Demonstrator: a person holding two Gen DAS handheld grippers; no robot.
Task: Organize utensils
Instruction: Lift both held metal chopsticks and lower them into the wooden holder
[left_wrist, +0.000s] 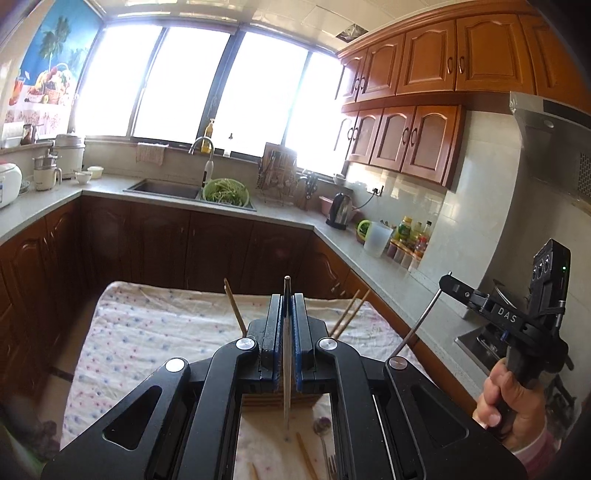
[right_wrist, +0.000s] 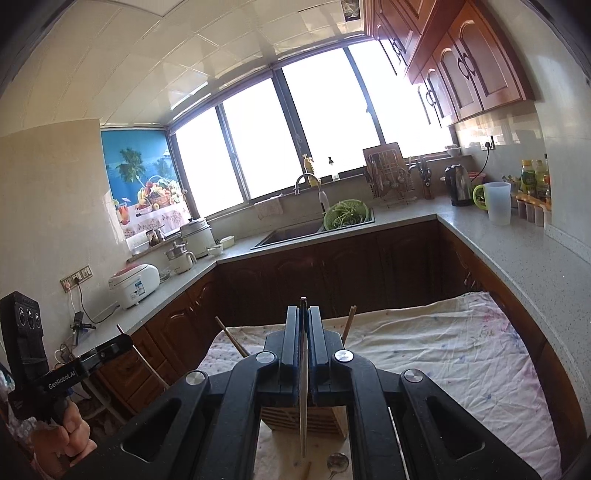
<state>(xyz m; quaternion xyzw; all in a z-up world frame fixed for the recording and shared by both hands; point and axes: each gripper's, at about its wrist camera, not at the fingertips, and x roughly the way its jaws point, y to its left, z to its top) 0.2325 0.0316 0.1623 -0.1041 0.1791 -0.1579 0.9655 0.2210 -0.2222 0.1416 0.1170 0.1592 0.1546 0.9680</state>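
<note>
Both clamped on upright metal chopsticks, left gripper (left_wrist: 287, 295) and right gripper (right_wrist: 303, 314), directly above wooden holder (right_wrist: 288, 417), sticks pointing down.

Both wrist views look forward along their closed fingers, close above the cloth-covered table (left_wrist: 155, 325), sharing the sink (right_wrist: 291, 232) and windows.

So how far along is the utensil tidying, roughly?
Partly done. Wooden chopsticks already appear to stand in the wooden holder. In hand: the left tool and right tool are each shut on a thin metal stick, above the holder. Left to do: a spoon, a fork and loose chopsticks lie on the cloth.
</note>
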